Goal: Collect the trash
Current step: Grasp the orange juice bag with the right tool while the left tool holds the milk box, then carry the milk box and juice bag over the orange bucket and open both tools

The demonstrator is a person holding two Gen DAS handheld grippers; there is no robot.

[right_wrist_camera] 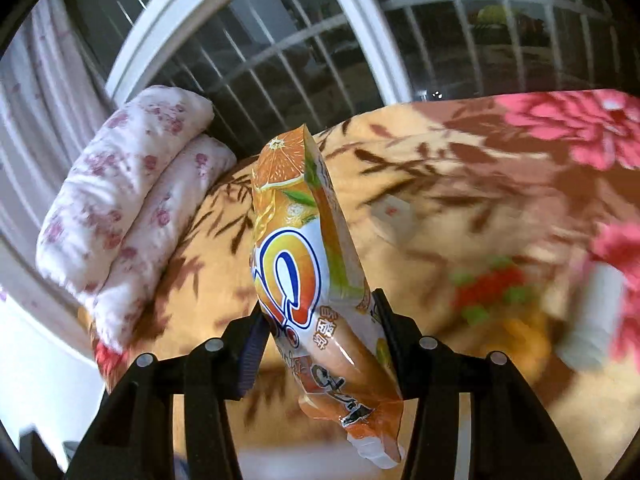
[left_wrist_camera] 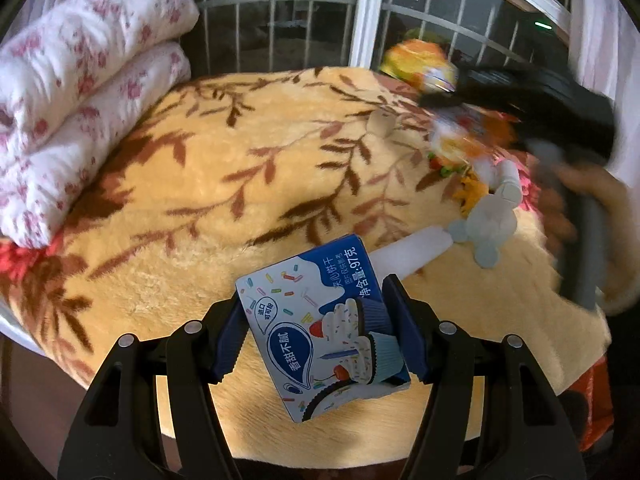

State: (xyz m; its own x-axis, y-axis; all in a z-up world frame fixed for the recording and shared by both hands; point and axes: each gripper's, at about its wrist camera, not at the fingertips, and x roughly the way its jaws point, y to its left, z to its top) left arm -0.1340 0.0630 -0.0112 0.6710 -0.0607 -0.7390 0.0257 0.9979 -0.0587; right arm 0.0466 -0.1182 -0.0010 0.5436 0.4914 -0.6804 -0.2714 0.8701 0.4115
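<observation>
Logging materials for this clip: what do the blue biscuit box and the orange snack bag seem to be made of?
Blue biscuit box: looks like thin printed cardboard, smooth satin finish, with flat faces and crisp edges. Orange snack bag: probably glossy plastic film, given its bright glare streaks, creases and crimped end seam.

A bed (left_wrist_camera: 208, 184) lay under a plush tan blanket (left_wrist_camera: 280, 152) patterned with brown leafy branches and pink flowers. At 10 o'clock sat a folded white quilt (left_wrist_camera: 80, 92) with pink florets. Behind, at 12 o'clock, a white-framed window (left_wrist_camera: 366, 12) with bars showed darkness; pale curtains (right_wrist_camera: 36, 92) hung beside it.
</observation>
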